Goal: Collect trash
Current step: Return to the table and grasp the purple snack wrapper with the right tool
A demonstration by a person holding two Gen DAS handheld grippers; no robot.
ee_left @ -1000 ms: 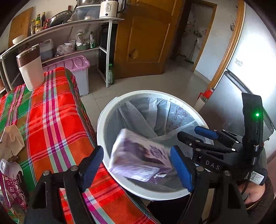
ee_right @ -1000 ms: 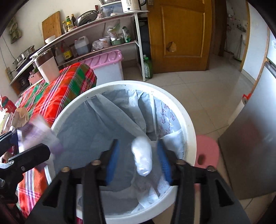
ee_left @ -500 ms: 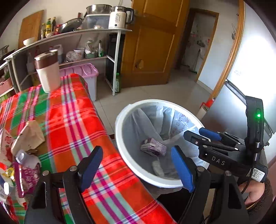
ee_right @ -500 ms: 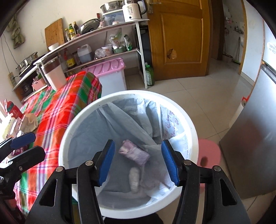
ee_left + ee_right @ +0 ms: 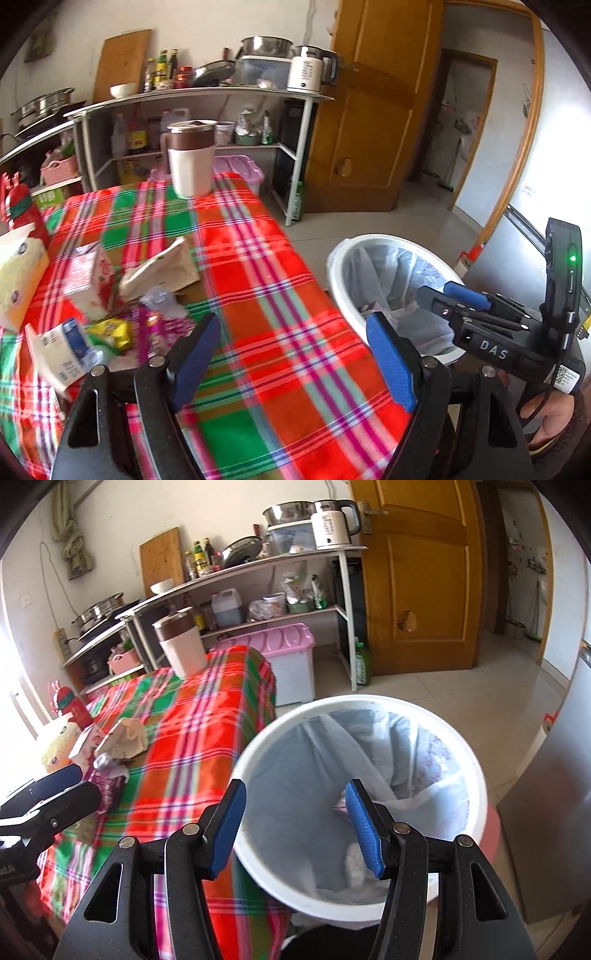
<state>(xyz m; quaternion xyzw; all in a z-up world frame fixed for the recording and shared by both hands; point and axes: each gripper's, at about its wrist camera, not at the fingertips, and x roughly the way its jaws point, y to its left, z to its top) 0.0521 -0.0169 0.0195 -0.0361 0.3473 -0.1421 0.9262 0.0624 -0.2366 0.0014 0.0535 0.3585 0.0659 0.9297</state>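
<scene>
On the far left of the table (image 5: 258, 280), beside a yellow tissue pack (image 5: 18, 280), the remaining trash lies in a loose heap: a white-and-blue carton (image 5: 59, 354), a yellow wrapper (image 5: 110, 332), a red-and-white carton (image 5: 92, 284), a purple pouch (image 5: 155, 328) with a clear crumpled bit on it, and a tan paper bag (image 5: 162, 269). All of it looks light and soft; the cartons should hold some shape, so a pinch across their flat sides seems safest, while the wrapper and pouch look slick and will likely crumple, so they want a grip on a bunched edge. The bag is best taken at its raised fold. The left gripper (image 5: 291, 358) hangs over the plaid cloth just right of the heap, fingers wide and empty. A tall cup (image 5: 192, 162) stands well apart at the far end of the table. To the right, off the table's edge, sits the white bin (image 5: 476, 786) with its liner; a purple packet (image 5: 340, 805) and a pale wad (image 5: 352, 864) lie at the bottom. The right gripper (image 5: 297, 829) hovers over the bin's near rim, fingers wide, holding nothing.
</scene>
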